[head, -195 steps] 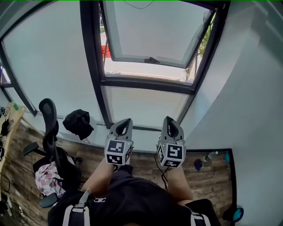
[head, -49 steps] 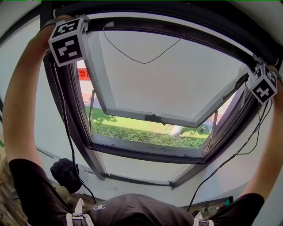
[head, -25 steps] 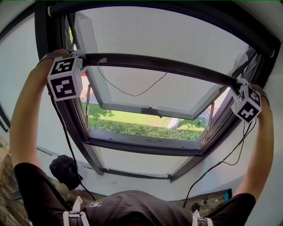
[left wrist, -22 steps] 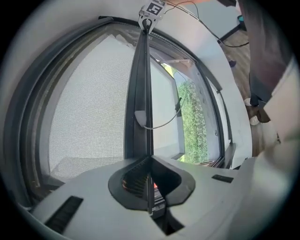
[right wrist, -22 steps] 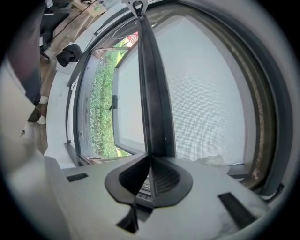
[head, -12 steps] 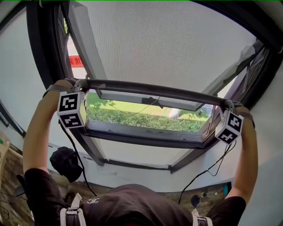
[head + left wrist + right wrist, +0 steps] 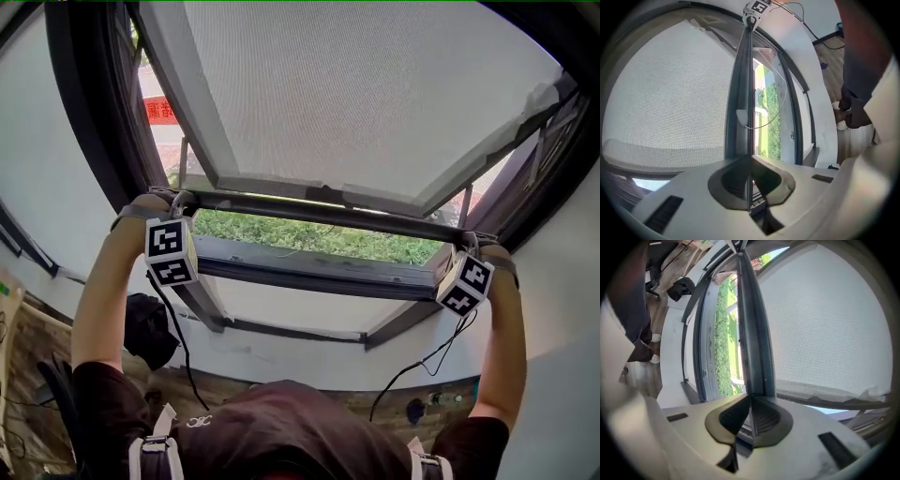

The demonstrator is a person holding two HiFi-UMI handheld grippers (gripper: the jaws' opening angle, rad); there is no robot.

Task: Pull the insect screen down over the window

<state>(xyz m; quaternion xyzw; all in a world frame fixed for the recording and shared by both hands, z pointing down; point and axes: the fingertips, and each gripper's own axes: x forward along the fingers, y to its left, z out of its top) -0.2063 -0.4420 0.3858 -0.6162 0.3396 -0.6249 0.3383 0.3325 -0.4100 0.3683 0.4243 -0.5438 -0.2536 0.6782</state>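
The grey insect screen mesh point(image 7: 375, 84) is drawn over most of the window opening. Its dark bottom bar point(image 7: 328, 217) runs across just above the lower window frame point(image 7: 309, 272), with a strip of green grass showing between them. My left gripper point(image 7: 178, 199) is shut on the bar's left end and my right gripper point(image 7: 466, 242) on its right end. In the left gripper view the bar point(image 7: 743, 93) runs away from the closed left gripper point(image 7: 750, 161), mesh point(image 7: 670, 108) beside it. The right gripper view shows the same bar point(image 7: 752, 333) pinched in my right gripper point(image 7: 751, 401).
The outward-tilted glass sash point(image 7: 187, 103) lies behind the mesh. A thin pull cord point(image 7: 776, 108) hangs from the bar. A black bag point(image 7: 150, 328) sits on the ledge at lower left. Gripper cables point(image 7: 422, 361) dangle by the white wall. Wooden floor point(image 7: 28, 375) lies below.
Both grippers have come down together with the bar held between them. The mesh now covers more of the opening and the uncovered gap at the bottom has narrowed.
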